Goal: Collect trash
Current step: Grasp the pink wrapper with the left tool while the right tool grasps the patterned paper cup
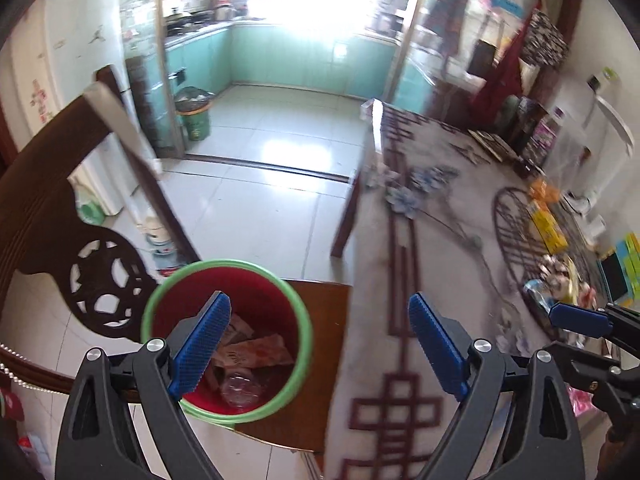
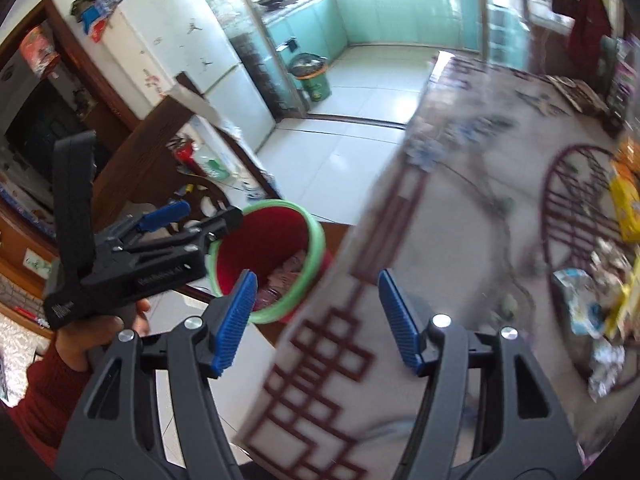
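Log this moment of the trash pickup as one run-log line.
left gripper: open, empty | right gripper: open, empty | red bin with green rim: holds wrappers, on wooden chair | leftover litter: on patterned tablecloth

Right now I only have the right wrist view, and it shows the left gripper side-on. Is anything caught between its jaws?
Observer: No. In the left wrist view, the left gripper has its jaws wide open with nothing between them.
Operator: Good. I can barely see into the red bin from here. What is in it?
Observer: The red bin holds crumpled wrappers with a clear plastic container beside them at the bottom.
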`<state>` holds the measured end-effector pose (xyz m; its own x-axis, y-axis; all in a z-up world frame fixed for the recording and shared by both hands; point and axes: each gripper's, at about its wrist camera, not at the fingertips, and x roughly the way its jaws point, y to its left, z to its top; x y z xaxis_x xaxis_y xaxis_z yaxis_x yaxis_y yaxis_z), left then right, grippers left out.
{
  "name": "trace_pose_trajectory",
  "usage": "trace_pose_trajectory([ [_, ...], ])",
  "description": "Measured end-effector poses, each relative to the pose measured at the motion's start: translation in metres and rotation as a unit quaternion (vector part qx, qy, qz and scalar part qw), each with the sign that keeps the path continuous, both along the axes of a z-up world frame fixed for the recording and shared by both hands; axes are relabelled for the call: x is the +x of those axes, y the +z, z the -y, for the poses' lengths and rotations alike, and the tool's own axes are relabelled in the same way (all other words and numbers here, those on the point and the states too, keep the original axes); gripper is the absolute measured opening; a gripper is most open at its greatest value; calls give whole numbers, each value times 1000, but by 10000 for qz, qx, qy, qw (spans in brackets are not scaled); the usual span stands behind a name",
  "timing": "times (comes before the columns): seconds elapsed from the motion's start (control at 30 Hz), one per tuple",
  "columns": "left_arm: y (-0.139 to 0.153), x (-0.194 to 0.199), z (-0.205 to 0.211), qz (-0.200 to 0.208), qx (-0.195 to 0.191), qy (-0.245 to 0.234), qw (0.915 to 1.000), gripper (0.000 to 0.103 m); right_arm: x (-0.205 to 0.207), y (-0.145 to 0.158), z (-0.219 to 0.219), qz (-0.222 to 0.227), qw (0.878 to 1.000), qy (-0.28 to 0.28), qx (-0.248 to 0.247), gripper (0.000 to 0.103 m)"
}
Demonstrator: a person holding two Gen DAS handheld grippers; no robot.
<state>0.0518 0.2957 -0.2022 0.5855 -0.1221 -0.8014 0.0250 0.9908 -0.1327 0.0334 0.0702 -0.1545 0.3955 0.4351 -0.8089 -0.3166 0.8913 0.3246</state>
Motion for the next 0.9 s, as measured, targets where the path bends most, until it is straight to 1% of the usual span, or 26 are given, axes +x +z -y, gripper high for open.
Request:
trace_pose_trajectory([
  [0.07, -1, 0, 24, -29, -3, -227, 9997, 86, -7, -8, 30, -106, 9995, -277, -56, 61],
  [0.13, -1, 0, 50, -27, 3, -443, 9990, 86, -16, -17, 74, -228, 9972, -698, -130, 61],
  [0.23, 3, -1, 95, 7, -42, -744, 9972, 86, -30, -28, 133, -397, 9920, -1149, -340, 61],
  [0.27, 4, -1, 109, 14, -63, -825, 9966, 86, -37, -32, 156, -473, 9899, -1244, -492, 61],
  [0.3, 5, -2, 124, 10, -82, -902, 9959, 86, -42, -35, 170, -523, 9885, -1282, -615, 61],
  [0.33, 6, -2, 141, -2, -110, -999, 9949, 86, -51, -38, 197, -602, 9847, -1378, -876, 61],
  [0.4, 7, -6, 173, -15, -169, -1158, 9931, 86, -67, -43, 235, -715, 9776, -1610, -1154, 61],
  [0.43, 7, -8, 186, -19, -192, -1224, 9923, 86, -79, -46, 267, -814, 9703, -1906, -1247, 61],
  [0.5, 5, -14, 219, -71, -278, -1372, 9901, 86, -99, -50, 310, -909, 9579, -2424, -1245, 61],
  [0.57, 1, -21, 252, -154, -401, -1562, 9868, 86, -123, -56, 358, -960, 9364, -3161, -1186, 61],
  [0.6, -1, -27, 270, -182, -475, -1737, 9835, 86, -135, -62, 379, -1050, 9270, -3431, -1094, 61],
  [0.63, -3, -31, 286, -187, -521, -1926, 9797, 86, -142, -68, 390, -1129, 9230, -3529, -1040, 61],
  [0.67, -6, -38, 305, -184, -527, -2206, 9738, 86, -149, -76, 403, -1251, 9194, -3595, -993, 61],
  [0.73, -11, -52, 339, -183, -368, -2654, 9633, 87, -156, -94, 417, -1499, 9171, -3583, -898, 61],
  [0.8, -15, -68, 370, -114, -243, -3145, 9489, 87, -159, -107, 421, -1637, 9177, -3543, -744, 61],
  [0.83, -17, -76, 384, -87, -182, -3394, 9404, 87, -157, -114, 425, -1696, 9174, -3541, -655, 61],
  [0.9, -20, -94, 407, -33, -40, -3932, 9194, 87, -154, -126, 425, -1771, 9194, -3470, -546, 60],
])
